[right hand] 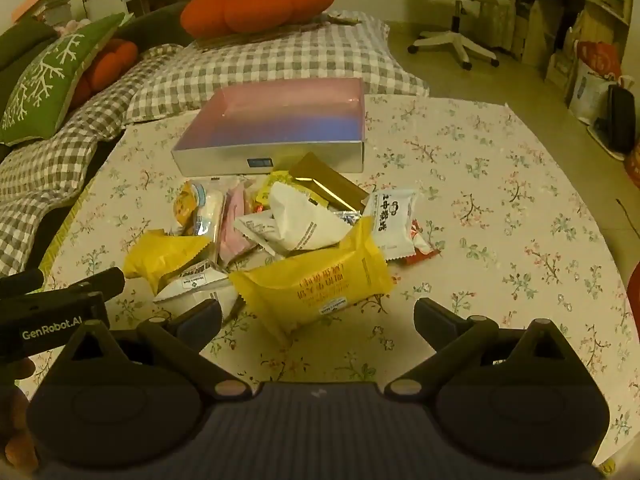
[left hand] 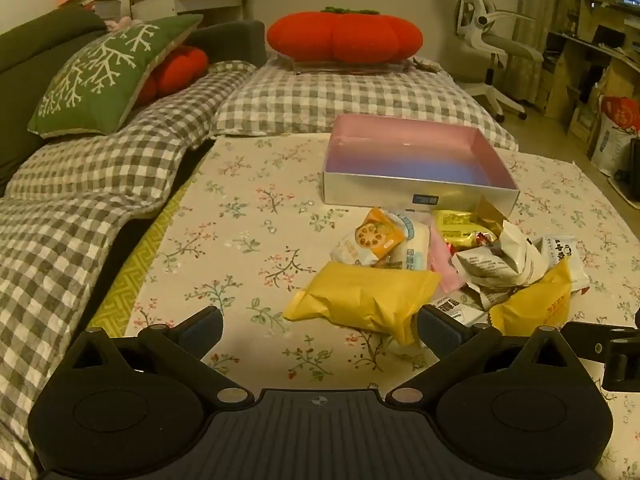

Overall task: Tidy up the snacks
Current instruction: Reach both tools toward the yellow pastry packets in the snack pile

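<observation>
While both claws hang tilted down over the floral cloth [right hand: 500,200], we see the left gripper [left hand: 320,330] with its jaws spread wide and nothing between them, and the right gripper [right hand: 318,322] just as wide and just as empty. Nearest the right gripper lies a yellow packet [right hand: 316,280] with red print; a second plain yellow packet [left hand: 360,300] lies just ahead of the left gripper. Behind them the snack pile [right hand: 280,216] spreads out, white, pink and orange wrappers overlapping one another. Just beyond the pile stands the silver box [left hand: 404,192], open at the top, its inside pink and blue. Farther back we see a checked blanket [left hand: 320,96], and on it an orange pumpkin cushion [left hand: 344,36].
</observation>
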`<move>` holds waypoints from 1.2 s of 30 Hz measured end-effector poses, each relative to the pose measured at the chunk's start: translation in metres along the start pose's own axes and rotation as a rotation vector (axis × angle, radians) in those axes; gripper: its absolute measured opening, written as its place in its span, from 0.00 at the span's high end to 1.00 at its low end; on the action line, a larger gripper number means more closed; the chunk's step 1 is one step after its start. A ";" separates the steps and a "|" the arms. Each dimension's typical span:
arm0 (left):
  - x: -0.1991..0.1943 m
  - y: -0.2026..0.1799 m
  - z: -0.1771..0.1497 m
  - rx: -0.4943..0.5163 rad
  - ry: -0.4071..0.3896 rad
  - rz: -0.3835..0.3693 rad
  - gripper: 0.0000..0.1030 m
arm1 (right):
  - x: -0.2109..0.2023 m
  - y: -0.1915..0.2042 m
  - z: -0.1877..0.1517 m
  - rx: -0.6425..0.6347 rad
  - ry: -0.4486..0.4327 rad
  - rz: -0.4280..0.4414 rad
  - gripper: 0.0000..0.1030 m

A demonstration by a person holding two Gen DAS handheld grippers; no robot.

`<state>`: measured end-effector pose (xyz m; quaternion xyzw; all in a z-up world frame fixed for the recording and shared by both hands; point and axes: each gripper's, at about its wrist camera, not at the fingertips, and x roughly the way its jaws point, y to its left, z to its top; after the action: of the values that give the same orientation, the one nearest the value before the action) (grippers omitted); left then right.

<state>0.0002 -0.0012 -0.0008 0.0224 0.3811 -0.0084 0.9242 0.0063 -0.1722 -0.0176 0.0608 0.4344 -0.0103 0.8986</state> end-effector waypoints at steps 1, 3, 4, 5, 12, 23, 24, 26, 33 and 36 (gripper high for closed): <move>0.000 0.000 0.000 -0.001 0.000 0.000 0.00 | 0.000 -0.001 0.000 0.005 0.004 -0.001 0.00; 0.001 0.001 0.003 -0.006 0.000 -0.002 0.00 | 0.001 -0.002 0.001 0.015 0.014 -0.001 0.00; 0.001 0.001 0.003 -0.006 0.000 -0.001 0.00 | 0.002 -0.003 0.001 0.021 0.017 0.001 0.00; 0.001 0.000 0.003 -0.005 0.000 -0.001 0.00 | 0.002 -0.005 0.001 0.028 0.021 0.004 0.00; -0.001 0.003 0.002 0.005 -0.007 -0.006 0.00 | 0.010 -0.011 0.003 0.087 0.047 0.023 0.01; 0.004 0.008 0.003 -0.006 0.001 0.002 0.00 | 0.016 -0.019 0.004 0.183 0.043 0.075 0.02; 0.005 0.010 0.004 -0.018 0.003 0.009 0.00 | 0.017 -0.020 0.005 0.195 0.044 0.080 0.02; 0.007 0.015 0.005 -0.046 0.001 0.025 0.00 | 0.019 -0.021 0.005 0.212 0.075 0.078 0.02; 0.015 0.028 0.007 -0.123 0.045 0.033 0.00 | 0.028 -0.026 0.006 0.314 0.080 0.153 0.04; 0.018 0.031 0.008 -0.146 0.068 0.041 0.00 | 0.035 -0.027 0.004 0.372 0.114 0.189 0.05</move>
<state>0.0194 0.0299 -0.0071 -0.0371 0.4114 0.0391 0.9099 0.0289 -0.1987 -0.0457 0.2663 0.4677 -0.0026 0.8428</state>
